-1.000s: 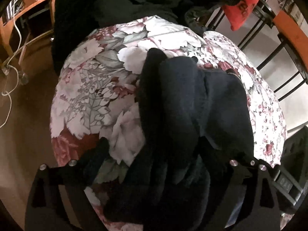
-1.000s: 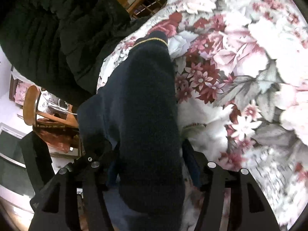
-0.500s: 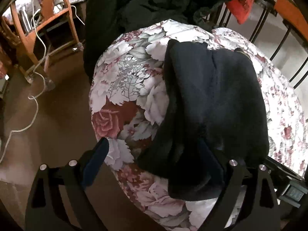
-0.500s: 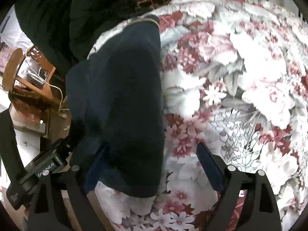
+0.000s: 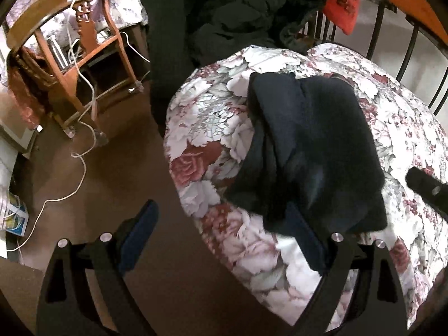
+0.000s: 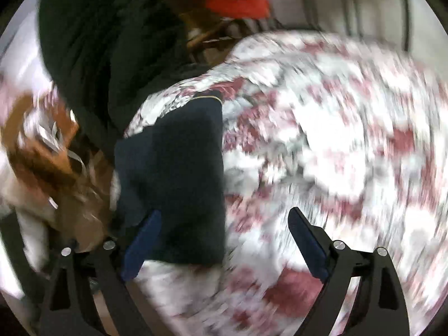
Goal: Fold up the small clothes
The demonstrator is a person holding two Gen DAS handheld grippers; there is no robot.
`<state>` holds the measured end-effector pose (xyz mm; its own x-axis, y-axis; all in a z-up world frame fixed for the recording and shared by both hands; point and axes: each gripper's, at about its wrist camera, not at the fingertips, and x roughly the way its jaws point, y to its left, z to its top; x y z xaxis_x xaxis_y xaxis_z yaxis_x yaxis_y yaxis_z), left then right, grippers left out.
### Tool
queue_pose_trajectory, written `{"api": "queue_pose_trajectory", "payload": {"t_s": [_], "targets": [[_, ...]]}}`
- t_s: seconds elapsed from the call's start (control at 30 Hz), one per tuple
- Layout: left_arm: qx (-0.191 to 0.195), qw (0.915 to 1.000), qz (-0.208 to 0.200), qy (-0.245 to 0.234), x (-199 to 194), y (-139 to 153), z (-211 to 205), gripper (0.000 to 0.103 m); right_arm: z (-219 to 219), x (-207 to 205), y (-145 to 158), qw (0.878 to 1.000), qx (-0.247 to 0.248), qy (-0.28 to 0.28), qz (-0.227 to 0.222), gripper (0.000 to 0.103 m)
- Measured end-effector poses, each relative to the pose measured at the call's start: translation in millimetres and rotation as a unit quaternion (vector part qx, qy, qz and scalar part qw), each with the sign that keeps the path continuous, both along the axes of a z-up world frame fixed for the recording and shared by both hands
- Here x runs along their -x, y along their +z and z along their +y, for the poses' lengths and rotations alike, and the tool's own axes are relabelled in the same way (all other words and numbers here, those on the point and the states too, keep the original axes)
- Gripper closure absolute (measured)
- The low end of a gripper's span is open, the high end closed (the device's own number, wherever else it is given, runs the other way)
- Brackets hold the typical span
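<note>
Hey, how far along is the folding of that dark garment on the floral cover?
Done, it seems: the navy garment lies doubled over in layers on the floral cover. In hand: nothing. The left gripper is open and empty; the right gripper has just been opening, with only the garment's near corner between its jaws, unpinched. Left: perhaps neatening the loose left edge. The dark heap behind may hold more clothes, but I cannot tell.

Dark navy garment (image 5: pixel 313 151), apparently folded, lies on the floral cover (image 5: pixel 212 117).
</note>
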<state>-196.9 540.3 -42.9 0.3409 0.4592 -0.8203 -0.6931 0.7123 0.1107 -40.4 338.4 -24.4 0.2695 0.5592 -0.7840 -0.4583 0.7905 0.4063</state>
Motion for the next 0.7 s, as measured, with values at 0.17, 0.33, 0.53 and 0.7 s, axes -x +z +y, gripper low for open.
{"api": "queue_pose_trajectory", "payload": {"t_s": [0.17,0.33,0.53,0.7], "targets": [[-0.019,0.9998,-0.006,0.001,21,18,-24,0.010,-6,34,19,1.000,-0.015,0.013,-0.013,0.010],[-0.030,0.9995,-0.014,-0.001,38,37,-44,0.008,-6,66,43,0.995,0.008,0.053,-0.089,0.010],[-0.038,0.9991,-0.019,0.004,54,56,-62,0.005,-28,74,62,0.992,0.014,0.039,-0.119,0.010],[-0.037,0.9992,-0.013,-0.005,55,66,-75,0.005,-44,85,74,0.989,0.003,0.050,-0.137,0.010]]}}
